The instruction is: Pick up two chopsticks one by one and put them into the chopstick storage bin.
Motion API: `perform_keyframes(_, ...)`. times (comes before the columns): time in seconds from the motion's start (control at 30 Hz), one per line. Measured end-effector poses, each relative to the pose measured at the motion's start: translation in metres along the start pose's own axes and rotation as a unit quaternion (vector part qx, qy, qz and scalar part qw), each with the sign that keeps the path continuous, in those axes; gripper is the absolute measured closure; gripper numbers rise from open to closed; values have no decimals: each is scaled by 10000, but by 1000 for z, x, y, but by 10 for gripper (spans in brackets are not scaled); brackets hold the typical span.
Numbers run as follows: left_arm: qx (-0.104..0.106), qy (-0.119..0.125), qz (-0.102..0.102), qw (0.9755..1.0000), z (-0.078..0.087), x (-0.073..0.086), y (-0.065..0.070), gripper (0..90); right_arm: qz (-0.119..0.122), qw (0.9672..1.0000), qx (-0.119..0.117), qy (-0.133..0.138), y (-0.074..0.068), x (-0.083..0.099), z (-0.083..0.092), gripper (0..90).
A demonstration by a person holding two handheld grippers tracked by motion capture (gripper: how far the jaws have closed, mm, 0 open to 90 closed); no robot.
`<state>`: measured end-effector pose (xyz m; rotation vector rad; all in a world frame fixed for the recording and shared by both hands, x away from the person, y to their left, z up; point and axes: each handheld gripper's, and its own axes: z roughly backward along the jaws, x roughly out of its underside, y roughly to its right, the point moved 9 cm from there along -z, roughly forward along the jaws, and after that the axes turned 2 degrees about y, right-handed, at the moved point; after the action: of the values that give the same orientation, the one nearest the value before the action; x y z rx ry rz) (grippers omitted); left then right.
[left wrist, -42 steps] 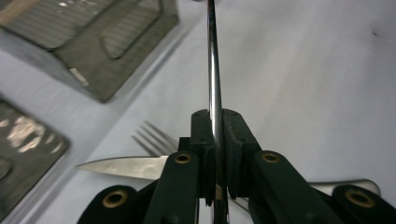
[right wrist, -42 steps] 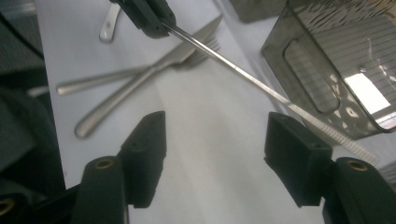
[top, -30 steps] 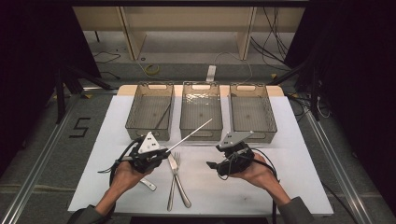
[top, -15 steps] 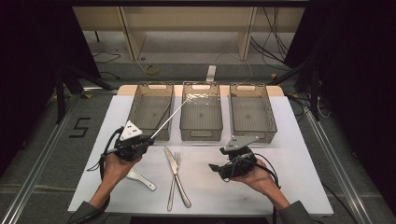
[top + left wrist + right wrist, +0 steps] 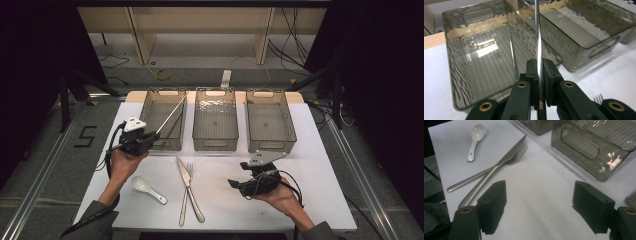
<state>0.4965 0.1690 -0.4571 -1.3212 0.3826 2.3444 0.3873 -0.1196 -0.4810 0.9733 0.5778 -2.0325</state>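
Polished steel, the thin chopstick (image 5: 538, 37) rose up the centre of the left gripper view over the left bin (image 5: 486, 57), pinched by the left gripper (image 5: 539, 75) near its end; stiff, light, likely slippery; right gripper (image 5: 540, 205) gaped empty.

A thin, shiny metal chopstick (image 5: 170, 116) was clamped near its lower end in my left tool (image 5: 145, 140). It slanted up and away over the leftmost smoky, see-through bin (image 5: 150, 107), its tip above the bin's far right corner.
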Motion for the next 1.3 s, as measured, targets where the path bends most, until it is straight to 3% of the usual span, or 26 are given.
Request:
perform_keyframes(0.4,-246,-186,447,9985,-28,-2,-30,833,-5,10000,-10,-66,-3,12,6,283)
perform_keyframes(0.47,-295,-217,444,9983,-32,-5,-35,833,19,10000,-28,-71,-3,12,6,282)
perform_keyframes(0.8,-369,-366,685,9963,-48,-7,-50,832,47,9999,-20,-101,-5,13,6,282)
perform_keyframes(1.13,-436,-619,807,9939,-59,-3,-54,824,77,9998,-92,-153,-7,14,5,279)
perform_keyframes(1.3,-444,-562,926,9931,-57,-5,-55,627,101,9997,-131,-177,-8,14,4,272)
